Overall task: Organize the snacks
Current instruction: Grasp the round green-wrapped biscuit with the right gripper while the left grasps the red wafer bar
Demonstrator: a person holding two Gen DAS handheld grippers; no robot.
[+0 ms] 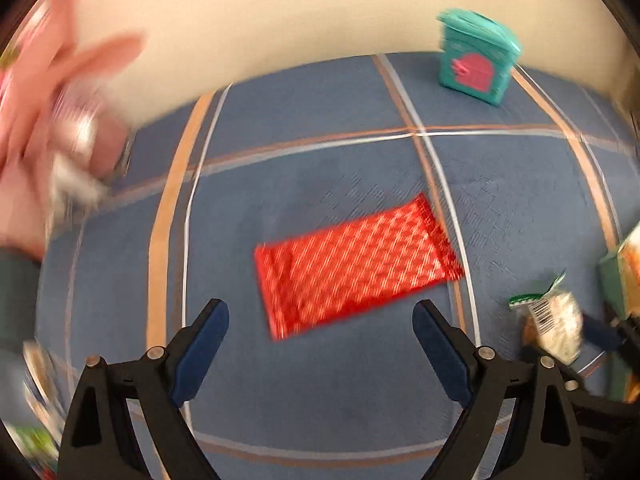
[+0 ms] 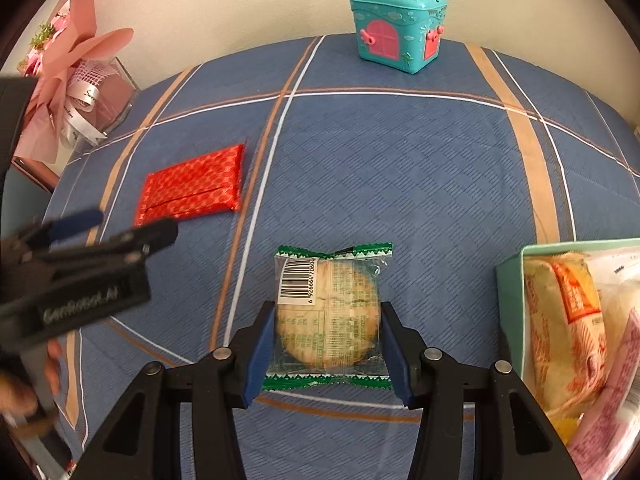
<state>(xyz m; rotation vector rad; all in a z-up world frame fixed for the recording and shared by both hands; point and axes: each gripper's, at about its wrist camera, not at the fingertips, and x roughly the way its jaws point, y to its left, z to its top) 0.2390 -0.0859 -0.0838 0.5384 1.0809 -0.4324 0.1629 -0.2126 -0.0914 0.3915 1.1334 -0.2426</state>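
Note:
A red foil snack packet [image 1: 356, 268] lies flat on the blue checked tablecloth [image 1: 360, 160], just ahead of my open, empty left gripper [image 1: 322, 320]. It also shows in the right wrist view [image 2: 192, 192], with the left gripper [image 2: 132, 226] hovering near its near corner. My right gripper [image 2: 326, 344] is shut on a clear, green-edged rice cracker packet [image 2: 328, 312], also seen in the left wrist view [image 1: 556, 320]. A mint-green box [image 2: 508, 280] with several snack packets inside [image 2: 568, 328] stands at the right.
A teal toy house with pink doors [image 2: 396, 28] stands at the table's far edge by the cream wall. A pink flower bouquet in a clear box [image 2: 80, 92] sits at the far left. The person's hand [image 2: 24, 384] holds the left gripper.

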